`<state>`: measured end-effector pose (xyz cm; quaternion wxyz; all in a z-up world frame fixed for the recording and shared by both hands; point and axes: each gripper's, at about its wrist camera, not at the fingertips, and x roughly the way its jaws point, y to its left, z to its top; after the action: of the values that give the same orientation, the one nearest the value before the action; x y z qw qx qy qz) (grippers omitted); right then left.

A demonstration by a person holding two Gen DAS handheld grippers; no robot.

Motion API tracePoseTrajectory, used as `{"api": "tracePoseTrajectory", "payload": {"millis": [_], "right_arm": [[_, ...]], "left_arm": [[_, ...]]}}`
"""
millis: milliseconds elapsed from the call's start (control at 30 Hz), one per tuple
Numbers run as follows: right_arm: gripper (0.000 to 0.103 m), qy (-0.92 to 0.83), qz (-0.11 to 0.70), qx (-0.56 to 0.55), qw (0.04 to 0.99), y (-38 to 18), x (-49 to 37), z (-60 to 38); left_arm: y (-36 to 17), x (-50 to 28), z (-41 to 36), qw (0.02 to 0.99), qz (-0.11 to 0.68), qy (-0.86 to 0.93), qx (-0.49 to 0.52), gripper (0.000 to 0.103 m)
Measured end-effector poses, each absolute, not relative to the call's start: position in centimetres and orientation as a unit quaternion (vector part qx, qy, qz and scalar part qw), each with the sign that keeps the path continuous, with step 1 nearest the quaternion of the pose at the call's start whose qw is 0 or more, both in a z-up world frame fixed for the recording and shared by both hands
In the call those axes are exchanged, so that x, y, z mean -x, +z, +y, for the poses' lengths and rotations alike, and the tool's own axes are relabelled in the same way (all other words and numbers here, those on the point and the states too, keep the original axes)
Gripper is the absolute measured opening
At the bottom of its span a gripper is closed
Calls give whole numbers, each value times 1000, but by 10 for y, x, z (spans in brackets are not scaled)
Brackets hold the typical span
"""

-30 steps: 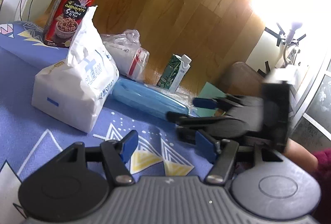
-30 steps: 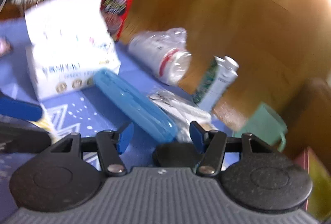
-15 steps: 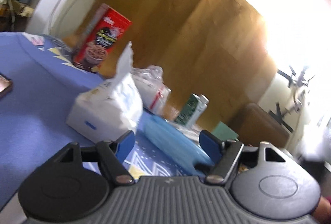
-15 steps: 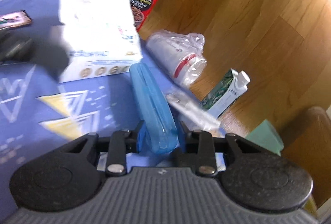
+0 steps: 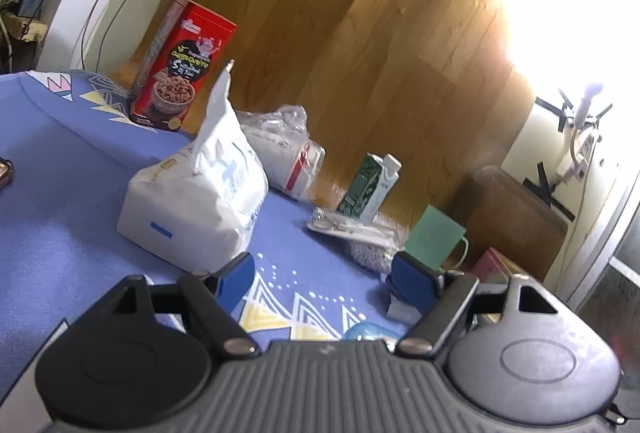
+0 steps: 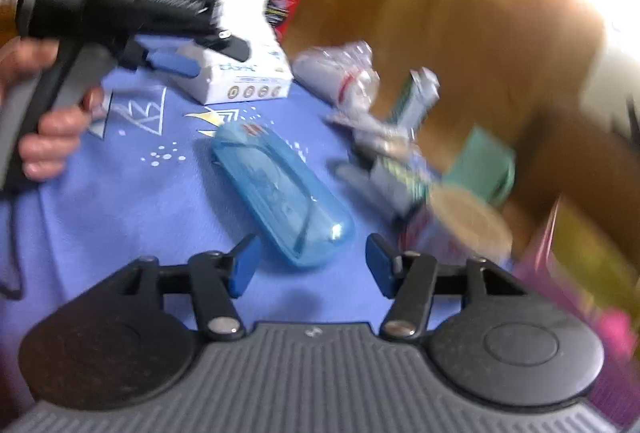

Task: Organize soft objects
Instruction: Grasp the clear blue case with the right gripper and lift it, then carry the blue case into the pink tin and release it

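Note:
A white soft tissue pack (image 5: 200,193) stands on the blue patterned cloth (image 5: 60,201); it also shows in the right wrist view (image 6: 248,73). A clear bag with a white and red item (image 5: 284,149) lies behind it. A blue translucent case (image 6: 280,189) lies on the cloth just ahead of my right gripper (image 6: 308,265), which is open and empty. My left gripper (image 5: 324,277) is open and empty, just right of the tissue pack; it shows held in a hand in the right wrist view (image 6: 120,17).
A red cereal box (image 5: 180,69) stands at the back. A green carton (image 5: 368,185), a flat silver packet (image 5: 344,227) and a green mug (image 5: 436,237) are at the cloth's far edge. A wooden floor lies beyond. A round tan lid (image 6: 468,221) is blurred at right.
My right gripper, shut on the blue case half a second ago, has opened and drawn back; the case now lies nearer, away from the tissue pack. My left gripper has shifted and stays open.

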<state>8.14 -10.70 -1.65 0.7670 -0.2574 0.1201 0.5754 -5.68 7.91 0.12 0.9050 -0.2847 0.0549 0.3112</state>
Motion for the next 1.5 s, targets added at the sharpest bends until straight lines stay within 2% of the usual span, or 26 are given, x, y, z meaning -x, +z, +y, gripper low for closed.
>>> {"api": "tracePoseTrajectory", "payload": {"millis": [133,267,433,600,667,833,900,933,1100,1233,1500], "right_arm": [[61,574,205,159,776,-24,-102,-120],[62,576,245,115,772,-28,-105,-119],[63,591,242,113,761,-27,-100,-111],[64,601,242,116,753,-30,-104,-100],[69,600,243,114,754,-30,-105,-99],[69,595,241,117,758,-31,-110,-89],[68,598,240,116,756,-31,-112,-86],[60,598,239,116,756,-31,-111,-84],[61,594,229,112,763,-31,-107,-85],[61,590,191,112,776,-23,-99,-99],[61,552,141,94,816,-3,-113,-139]], "left_arm": [[1,51,80,909,72,298,283,80],[0,45,78,914,87,285,277,80],[-1,39,77,917,105,275,270,88],[-3,29,78,920,134,253,265,89],[-4,23,79,923,153,233,267,90],[-11,2,82,919,213,187,272,88],[-12,-1,79,924,214,169,270,85],[-11,0,77,924,213,173,264,86],[-7,4,71,927,196,175,268,85],[7,2,60,930,174,171,274,85],[49,-60,25,954,172,132,208,85]]}}
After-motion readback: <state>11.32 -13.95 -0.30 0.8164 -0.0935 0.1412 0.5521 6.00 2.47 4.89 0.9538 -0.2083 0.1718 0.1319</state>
